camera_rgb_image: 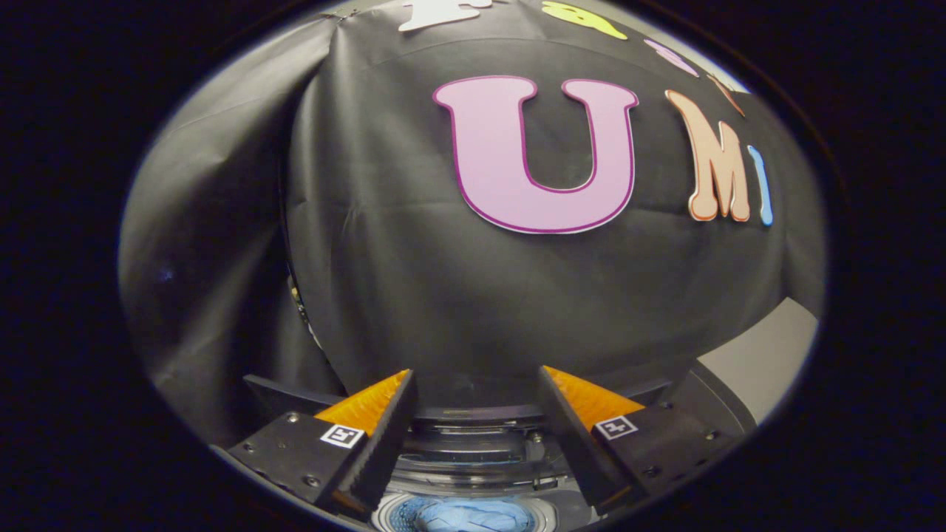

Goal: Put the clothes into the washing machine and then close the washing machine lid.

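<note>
Black cloth (414,258) is hanging as the booth's wall straight ahead of you, creased where it is folding at one side, and a pale grey panel (761,362) is showing past its lower edge beside the machine. You are holding the gripper (477,388) high and roughly level, pointing at the wall rather than down, so the washing machine (473,443) is lying below and between the fingers (384,436). The fingers are standing wide apart with nothing between them, and neither is touching anything. Beneath them the machine's round opening is facing up at you, its ringed rim (392,513) curving under the fingers. Blue clothes (473,516) are sitting inside the drum, bunched low in the opening, well below your fingertips. Whether the dark rim behind the opening is the raised lid, you cannot tell from here.
</note>
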`<act>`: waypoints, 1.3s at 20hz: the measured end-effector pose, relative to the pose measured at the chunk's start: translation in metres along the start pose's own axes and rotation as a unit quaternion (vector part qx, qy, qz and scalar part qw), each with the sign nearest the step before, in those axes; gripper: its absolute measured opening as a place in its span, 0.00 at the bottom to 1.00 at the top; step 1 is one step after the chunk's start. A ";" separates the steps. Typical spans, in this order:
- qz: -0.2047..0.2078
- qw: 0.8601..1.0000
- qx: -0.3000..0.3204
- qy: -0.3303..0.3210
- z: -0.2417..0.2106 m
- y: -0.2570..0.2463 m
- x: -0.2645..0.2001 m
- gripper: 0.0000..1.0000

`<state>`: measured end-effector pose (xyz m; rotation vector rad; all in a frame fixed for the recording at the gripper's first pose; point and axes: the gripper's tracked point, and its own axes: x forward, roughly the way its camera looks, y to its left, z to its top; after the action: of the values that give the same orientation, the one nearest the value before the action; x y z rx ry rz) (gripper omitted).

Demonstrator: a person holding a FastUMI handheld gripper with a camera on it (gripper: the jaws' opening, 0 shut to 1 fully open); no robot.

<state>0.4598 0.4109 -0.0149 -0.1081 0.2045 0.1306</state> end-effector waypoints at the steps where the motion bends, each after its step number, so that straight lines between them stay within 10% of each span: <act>1: 0.000 1.000 -0.001 0.003 -0.002 0.000 -0.002 0.97; 26: 0.007 1.000 -0.010 -0.016 -0.002 -0.001 -0.019 0.98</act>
<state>0.4414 0.4079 -0.0124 -0.1239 0.1716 0.1482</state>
